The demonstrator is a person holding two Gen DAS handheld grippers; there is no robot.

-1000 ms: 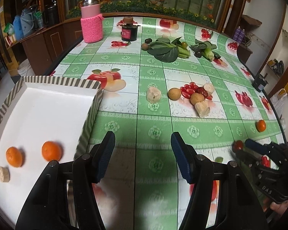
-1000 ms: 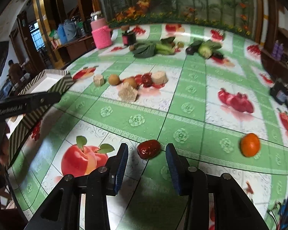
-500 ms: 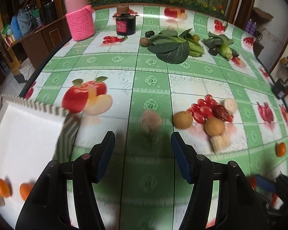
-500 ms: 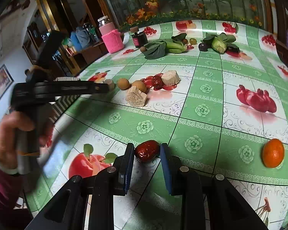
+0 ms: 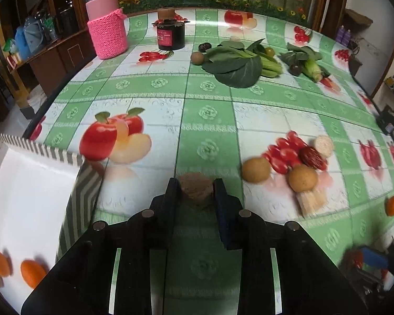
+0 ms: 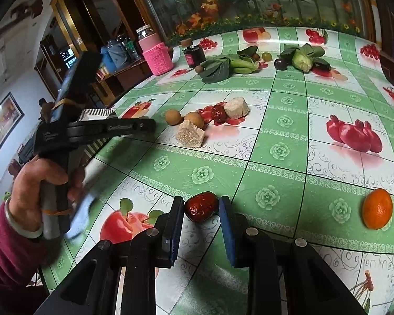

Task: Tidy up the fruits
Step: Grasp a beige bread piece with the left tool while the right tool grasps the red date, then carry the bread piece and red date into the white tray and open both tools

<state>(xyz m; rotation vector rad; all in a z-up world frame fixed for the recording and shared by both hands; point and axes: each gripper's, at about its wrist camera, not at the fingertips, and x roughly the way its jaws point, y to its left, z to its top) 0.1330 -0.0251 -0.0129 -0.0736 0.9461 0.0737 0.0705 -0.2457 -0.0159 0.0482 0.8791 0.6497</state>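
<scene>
My left gripper is shut on a pale brown cut chunk that rests on the green fruit-print tablecloth. The white tray with a striped rim lies to its left and holds two oranges and a small chunk. My right gripper is shut on a red date at the table's near edge. Right of the left gripper lie two brown round fruits, another red date and two cut chunks. A loose orange sits right of the right gripper.
At the far side stand a pink-sleeved jar and a dark jar, with leafy greens and corn beside them. A hand in a red sleeve holds the left gripper at the left of the right wrist view.
The left gripper moved forward from beside the tray to the cut chunk and closed on it. The right gripper's fingers closed in onto the red date.
</scene>
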